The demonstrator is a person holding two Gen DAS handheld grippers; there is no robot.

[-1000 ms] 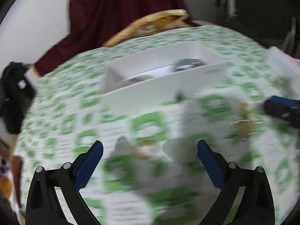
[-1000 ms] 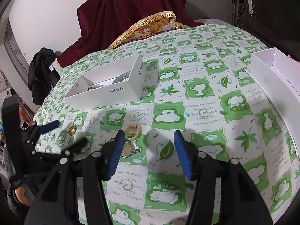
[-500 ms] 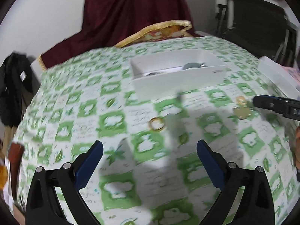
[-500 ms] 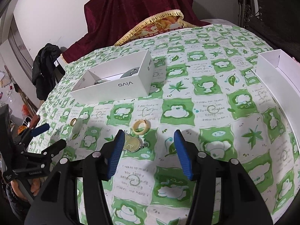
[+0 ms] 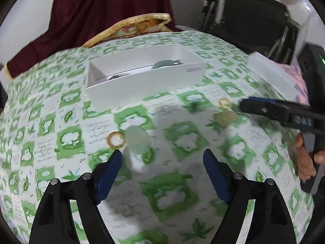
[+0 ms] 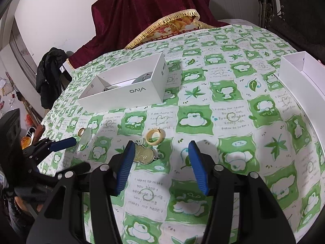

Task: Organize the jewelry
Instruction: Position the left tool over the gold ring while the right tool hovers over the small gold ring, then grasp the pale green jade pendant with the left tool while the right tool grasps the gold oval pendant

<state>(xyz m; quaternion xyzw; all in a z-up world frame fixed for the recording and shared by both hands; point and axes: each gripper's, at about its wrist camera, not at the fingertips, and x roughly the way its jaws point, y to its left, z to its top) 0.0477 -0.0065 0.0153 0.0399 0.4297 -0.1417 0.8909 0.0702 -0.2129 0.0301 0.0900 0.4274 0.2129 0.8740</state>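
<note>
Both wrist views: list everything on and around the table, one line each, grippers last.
Checked cotton tablecloth: one, green and white, covers the table.
White cardboard phone box: one, open, far left, grey items inside.
White cardboard tray: one, right edge.
Thin gold ring: one, just ahead of the left gripper's left fingertip.
Pale translucent oval stone: one, touching that ring's right side.
Cream bangle ring: one, centre.
Gold gourd-shaped pendant: one, beside the bangle, nearer the camera.
Maroon velvet cloth: one, gold-fringed, behind the table.
Black jacket: one, hanging left.
Black chair: one, far right.
Left gripper: jaws closing, nothing between.
Right gripper: open, empty.
</note>
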